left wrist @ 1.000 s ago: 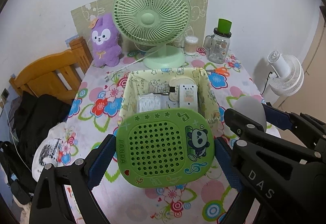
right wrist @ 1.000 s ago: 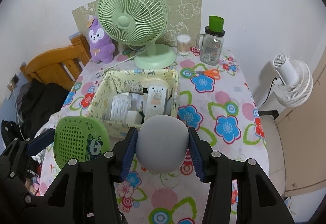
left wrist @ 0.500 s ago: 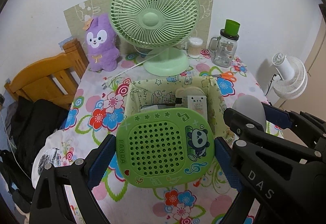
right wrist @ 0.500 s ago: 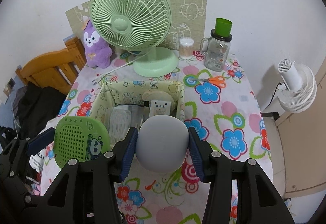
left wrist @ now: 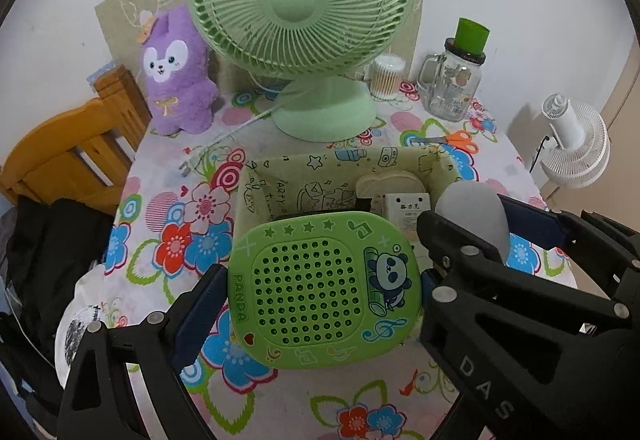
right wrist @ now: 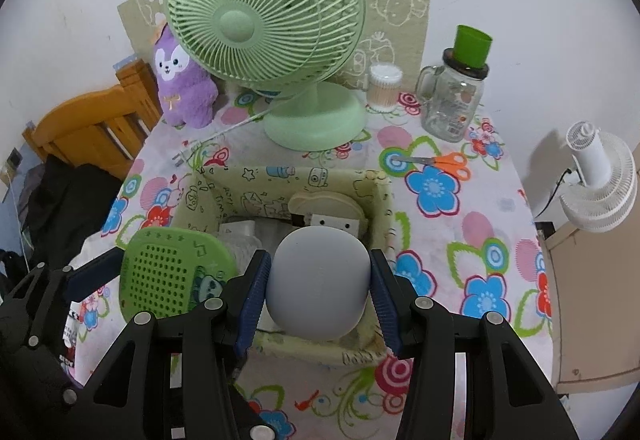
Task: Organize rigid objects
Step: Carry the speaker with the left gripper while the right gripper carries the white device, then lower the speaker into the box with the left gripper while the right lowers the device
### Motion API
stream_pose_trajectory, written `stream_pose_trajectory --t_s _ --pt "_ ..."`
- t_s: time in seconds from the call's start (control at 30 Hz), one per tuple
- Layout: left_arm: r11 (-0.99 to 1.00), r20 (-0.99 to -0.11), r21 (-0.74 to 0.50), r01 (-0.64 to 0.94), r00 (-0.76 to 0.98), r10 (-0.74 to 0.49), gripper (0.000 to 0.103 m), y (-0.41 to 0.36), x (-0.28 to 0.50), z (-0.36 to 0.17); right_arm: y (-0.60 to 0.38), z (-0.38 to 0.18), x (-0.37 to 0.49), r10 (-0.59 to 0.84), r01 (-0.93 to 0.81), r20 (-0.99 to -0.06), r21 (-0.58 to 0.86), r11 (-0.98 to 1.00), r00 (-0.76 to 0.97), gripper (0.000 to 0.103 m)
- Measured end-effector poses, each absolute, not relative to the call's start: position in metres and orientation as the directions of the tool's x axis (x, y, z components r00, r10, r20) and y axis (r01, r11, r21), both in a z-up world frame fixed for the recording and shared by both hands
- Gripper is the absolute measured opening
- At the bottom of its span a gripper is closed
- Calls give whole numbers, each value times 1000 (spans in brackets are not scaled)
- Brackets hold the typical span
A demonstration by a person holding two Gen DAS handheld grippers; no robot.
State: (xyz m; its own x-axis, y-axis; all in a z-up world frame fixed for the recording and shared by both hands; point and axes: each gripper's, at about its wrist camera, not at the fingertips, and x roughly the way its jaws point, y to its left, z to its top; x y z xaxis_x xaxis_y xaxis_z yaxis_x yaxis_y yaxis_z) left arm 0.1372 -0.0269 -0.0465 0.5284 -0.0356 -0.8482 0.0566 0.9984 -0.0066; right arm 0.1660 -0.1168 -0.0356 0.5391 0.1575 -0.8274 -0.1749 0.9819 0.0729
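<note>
Two tools, green speaker (left wrist: 320,292) clamped left, grey orb (right wrist: 318,282) right

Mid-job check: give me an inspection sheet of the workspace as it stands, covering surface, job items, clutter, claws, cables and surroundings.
Surface: table with flowered cloth, mostly covered.
Job's things: green panda speaker and grey egg-shaped speaker, both held above the fabric bin; the bin already holds a white adapter and other small devices.
Clutter: green desk fan, purple plush, glass mug jar, cotton-swab tub, orange scissors.
Claws: left claw shut on the panda speaker; right claw shut on the grey speaker.
Cables: fan cord and plug lying loose behind the bin.
Surroundings: wooden chair, white floor fan, dark clothing.
</note>
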Motion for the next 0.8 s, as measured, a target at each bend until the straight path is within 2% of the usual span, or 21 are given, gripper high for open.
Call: stream_pose_trajectory --t_s 0.8 --pt "996 -895 -38 78 441 -69 95 -3 180 -77 -82 -73 221 171 -222 -868 72 972 467 52"
